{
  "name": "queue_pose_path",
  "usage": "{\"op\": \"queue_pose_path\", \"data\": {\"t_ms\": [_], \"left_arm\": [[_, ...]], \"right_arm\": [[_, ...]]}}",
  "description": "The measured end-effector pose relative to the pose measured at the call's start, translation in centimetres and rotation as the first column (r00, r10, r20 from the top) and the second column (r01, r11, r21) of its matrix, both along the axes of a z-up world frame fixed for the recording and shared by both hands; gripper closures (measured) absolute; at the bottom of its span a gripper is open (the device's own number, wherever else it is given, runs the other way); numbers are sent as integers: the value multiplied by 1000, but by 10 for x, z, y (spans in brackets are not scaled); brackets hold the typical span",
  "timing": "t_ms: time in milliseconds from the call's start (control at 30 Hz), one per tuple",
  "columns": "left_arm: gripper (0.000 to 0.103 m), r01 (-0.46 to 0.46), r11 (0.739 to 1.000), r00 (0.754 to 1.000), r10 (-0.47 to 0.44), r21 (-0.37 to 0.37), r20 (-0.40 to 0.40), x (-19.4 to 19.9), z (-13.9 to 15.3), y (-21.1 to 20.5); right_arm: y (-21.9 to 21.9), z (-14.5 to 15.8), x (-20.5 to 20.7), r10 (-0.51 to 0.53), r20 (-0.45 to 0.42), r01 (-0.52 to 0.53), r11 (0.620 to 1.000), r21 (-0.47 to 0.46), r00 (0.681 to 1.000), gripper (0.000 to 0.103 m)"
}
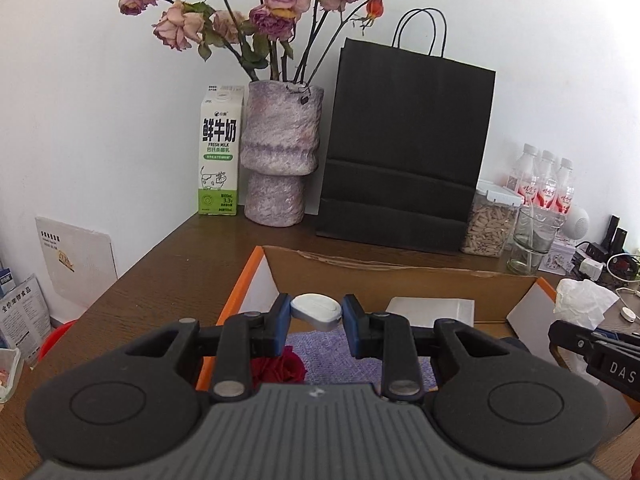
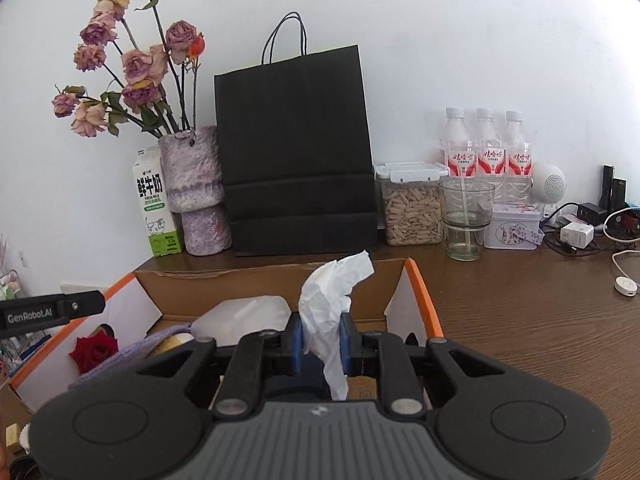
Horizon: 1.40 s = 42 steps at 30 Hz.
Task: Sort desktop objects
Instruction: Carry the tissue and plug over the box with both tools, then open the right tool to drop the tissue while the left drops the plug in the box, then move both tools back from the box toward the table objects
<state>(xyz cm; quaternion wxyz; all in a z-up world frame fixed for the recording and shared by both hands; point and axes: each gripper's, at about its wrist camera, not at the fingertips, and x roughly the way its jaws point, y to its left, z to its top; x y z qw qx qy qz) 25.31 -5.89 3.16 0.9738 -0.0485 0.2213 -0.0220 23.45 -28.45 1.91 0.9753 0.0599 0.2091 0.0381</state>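
Careful: your left gripper (image 1: 316,320) barely pinches the white oval case (image 1: 316,311); your right gripper (image 2: 322,346) clamps the crumpled tissue (image 2: 332,300). Jolts over the cardboard box (image 2: 416,280) could drop either.

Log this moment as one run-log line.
left tool: shut on white case | right tool: shut on tissue | both over open cardboard box

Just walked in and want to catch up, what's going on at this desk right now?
A person is sorting desk clutter with a gripper in each hand. The left gripper is shut on a small white case, and the right gripper is shut on a crumpled tissue. Both are held over an open cardboard box that already holds a red rose and a purple cloth.
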Motion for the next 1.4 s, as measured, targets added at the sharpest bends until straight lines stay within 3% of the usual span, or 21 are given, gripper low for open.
{"op": "queue_pose_path", "data": {"t_ms": [167,467,500,533,567,600,633,733,1400], "left_arm": [[75,-2,1000,1000,2,23,-9,0,-6,-5],[72,3,995,999,-8,100,42,-9,-7,-21],[61,4,994,999,-9,109,47,-10,-7,-22],[50,0,993,999,-7,119,53,-11,-7,-24],[17,-9,992,998,1,129,65,-13,-7,-24],[1,-23,990,996,11,140,86,-15,-6,-25],[0,-40,988,993,22,149,118,-20,-6,-25],[0,-42,988,988,19,150,155,-28,-2,-24],[0,-49,994,988,33,103,152,-39,-6,-16]], "right_arm": [[4,0,-3,6,17,-6,1000,-19,1000,86],[5,4,-9,14,34,-13,1000,-27,999,81],[6,4,-10,17,32,-16,999,-34,999,69],[7,3,-11,24,31,-23,999,-40,999,45],[8,4,-13,25,35,-23,999,-43,999,31],[9,4,-15,23,46,-20,999,-50,999,6],[10,5,-19,21,63,-17,998,-61,998,0],[14,9,-27,26,83,-19,997,-80,996,0],[6,16,-45,-33,109,38,998,-48,994,0]]}}
